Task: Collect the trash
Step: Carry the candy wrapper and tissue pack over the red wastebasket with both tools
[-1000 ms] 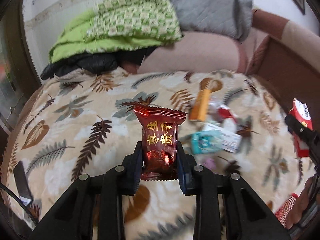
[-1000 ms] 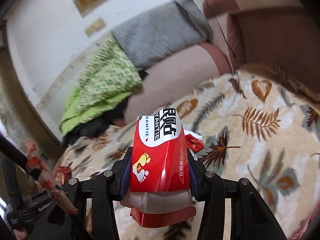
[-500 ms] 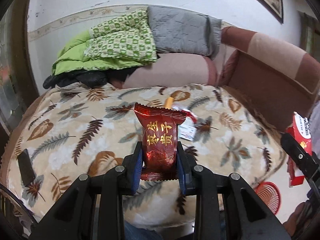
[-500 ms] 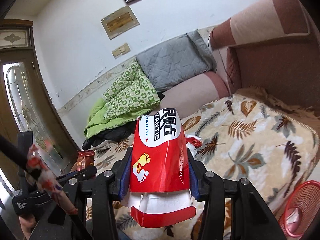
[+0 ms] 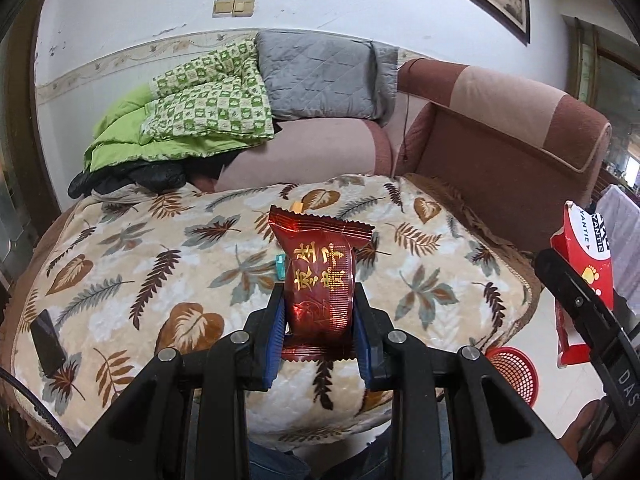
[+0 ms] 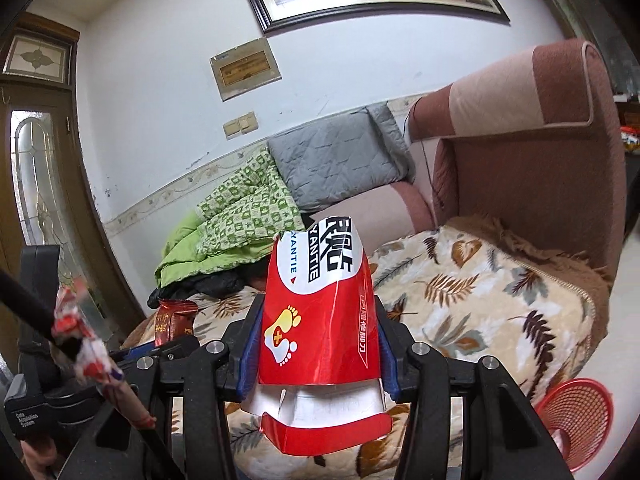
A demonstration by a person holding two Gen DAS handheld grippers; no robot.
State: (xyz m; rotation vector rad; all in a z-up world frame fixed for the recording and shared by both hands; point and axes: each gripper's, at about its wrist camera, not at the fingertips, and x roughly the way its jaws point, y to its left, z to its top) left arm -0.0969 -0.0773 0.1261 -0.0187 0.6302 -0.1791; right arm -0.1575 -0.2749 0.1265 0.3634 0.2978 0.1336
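With my left gripper pinching a slick wrapper by its lower half and my right gripper clamping a torn box, both held above the blanket, either could slip out before reaching the basket on the floor

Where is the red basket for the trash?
The red basket is on the floor, low at the right in both wrist views, just past the corner of the leaf-pattern blanket and below the brown sofa arm.
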